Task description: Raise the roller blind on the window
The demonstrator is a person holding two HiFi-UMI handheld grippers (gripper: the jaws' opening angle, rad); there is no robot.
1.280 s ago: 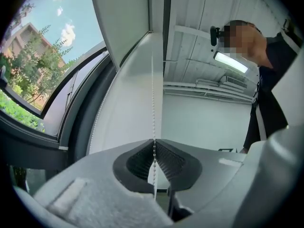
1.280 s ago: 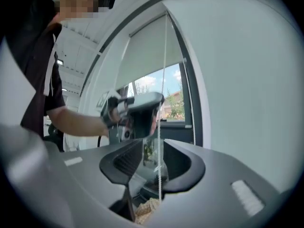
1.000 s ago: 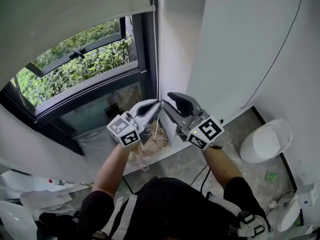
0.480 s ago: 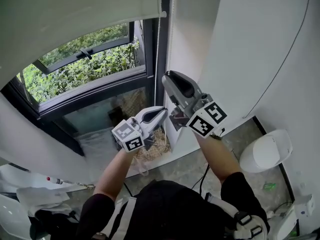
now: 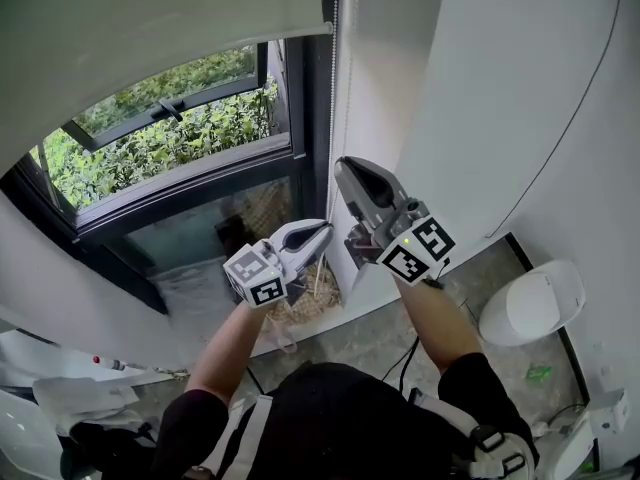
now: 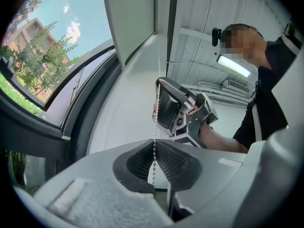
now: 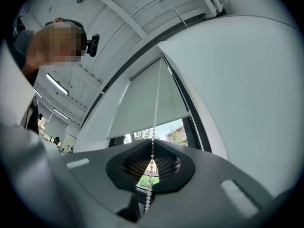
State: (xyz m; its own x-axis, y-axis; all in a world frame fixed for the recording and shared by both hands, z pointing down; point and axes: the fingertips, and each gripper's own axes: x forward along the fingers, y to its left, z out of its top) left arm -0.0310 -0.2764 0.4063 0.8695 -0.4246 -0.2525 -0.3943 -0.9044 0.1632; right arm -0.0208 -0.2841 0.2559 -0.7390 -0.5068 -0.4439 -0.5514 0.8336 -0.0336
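The off-white roller blind (image 5: 150,28) covers the top of the window, and its bead chain (image 5: 334,88) hangs down the window's right side. My left gripper (image 5: 322,230) is shut on the chain, which runs between its pads (image 6: 156,113). My right gripper (image 5: 343,168) sits just above it on the same chain, and its jaws are closing with the beads (image 7: 156,113) between them, the pads pressed on them. In the right gripper view the blind (image 7: 147,103) hangs overhead. The left gripper view shows the right gripper (image 6: 164,103) higher up the chain.
A dark window frame (image 5: 300,98) stands left of the chain, with green bushes (image 5: 150,148) outside. A white wall (image 5: 470,98) rises close on the right. Below are a straw-like bundle (image 5: 305,303) at the sill, a toilet (image 5: 530,288) and a thin cable (image 5: 560,118) on the wall.
My right gripper was open beside the left one; it has moved up the chain and closed around it. The left gripper has stayed shut on the chain, a little lower.
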